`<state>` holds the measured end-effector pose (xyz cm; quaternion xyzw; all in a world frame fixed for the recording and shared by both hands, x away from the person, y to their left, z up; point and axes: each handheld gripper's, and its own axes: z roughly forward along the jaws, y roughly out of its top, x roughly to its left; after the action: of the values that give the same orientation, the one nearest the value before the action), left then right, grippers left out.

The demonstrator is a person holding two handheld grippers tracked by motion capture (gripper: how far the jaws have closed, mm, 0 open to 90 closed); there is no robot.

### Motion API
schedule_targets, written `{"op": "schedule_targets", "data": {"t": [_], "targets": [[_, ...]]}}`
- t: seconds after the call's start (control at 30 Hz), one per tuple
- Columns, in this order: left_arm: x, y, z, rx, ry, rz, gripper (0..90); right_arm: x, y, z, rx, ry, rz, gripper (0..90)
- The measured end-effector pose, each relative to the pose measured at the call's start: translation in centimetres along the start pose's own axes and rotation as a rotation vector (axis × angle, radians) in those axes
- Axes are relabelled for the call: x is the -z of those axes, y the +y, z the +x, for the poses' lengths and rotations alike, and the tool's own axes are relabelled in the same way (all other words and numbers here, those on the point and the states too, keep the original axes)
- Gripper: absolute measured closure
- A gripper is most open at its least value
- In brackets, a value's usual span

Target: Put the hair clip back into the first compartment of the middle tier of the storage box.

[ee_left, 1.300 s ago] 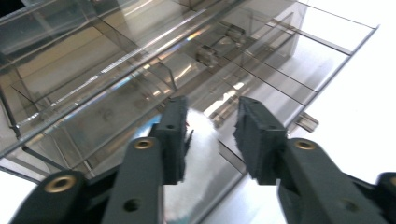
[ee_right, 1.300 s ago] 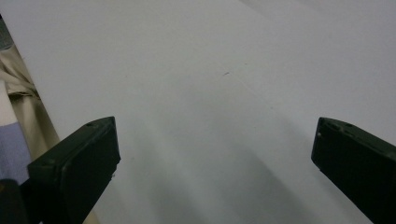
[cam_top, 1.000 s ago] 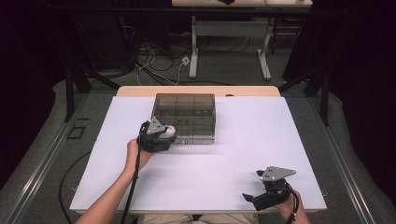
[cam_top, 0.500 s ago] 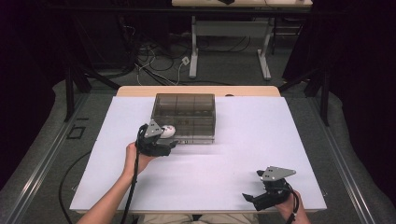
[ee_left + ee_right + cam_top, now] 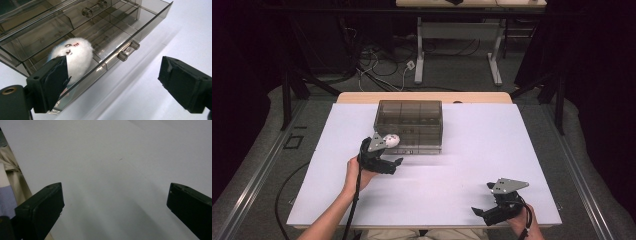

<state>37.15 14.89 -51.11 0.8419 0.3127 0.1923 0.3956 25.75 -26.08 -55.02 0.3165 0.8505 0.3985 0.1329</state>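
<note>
Black left gripper (image 5: 393, 165), grey three-cornered plate, trailing black cable

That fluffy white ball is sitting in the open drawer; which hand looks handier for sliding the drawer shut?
Probably the left. The left gripper hangs right beside the open drawer holding the white plush ball, its fingers having just opened off it. The right gripper rests apart at the table's near edge.

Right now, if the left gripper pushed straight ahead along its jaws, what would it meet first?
Probably the pulled-out smoky drawer: its front wall lies just ahead of the open left gripper, with the white plush toy resting inside behind one jaw. Depth is hard to judge.
</note>
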Motion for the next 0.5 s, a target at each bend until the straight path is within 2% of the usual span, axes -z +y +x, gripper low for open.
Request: {"op": "schedule_targets", "data": {"t": [0.27,0.33,0.5], "targets": [[0.05,-0.41,-0.64,-0.007,-0.005,0.013,3.3,-0.10,0.03,0.00,0.002,0.004,-0.006,0.6],[0.04,-0.47,-0.72,-0.010,-0.003,0.014,2.9,-0.01,0.09,-0.07,0.006,0.007,0.014,0.6],[0.06,-0.70,-0.69,-0.017,0.005,0.015,2.3,-0.13,0.06,-0.05,-0.010,0.000,0.002,0.6]]}}
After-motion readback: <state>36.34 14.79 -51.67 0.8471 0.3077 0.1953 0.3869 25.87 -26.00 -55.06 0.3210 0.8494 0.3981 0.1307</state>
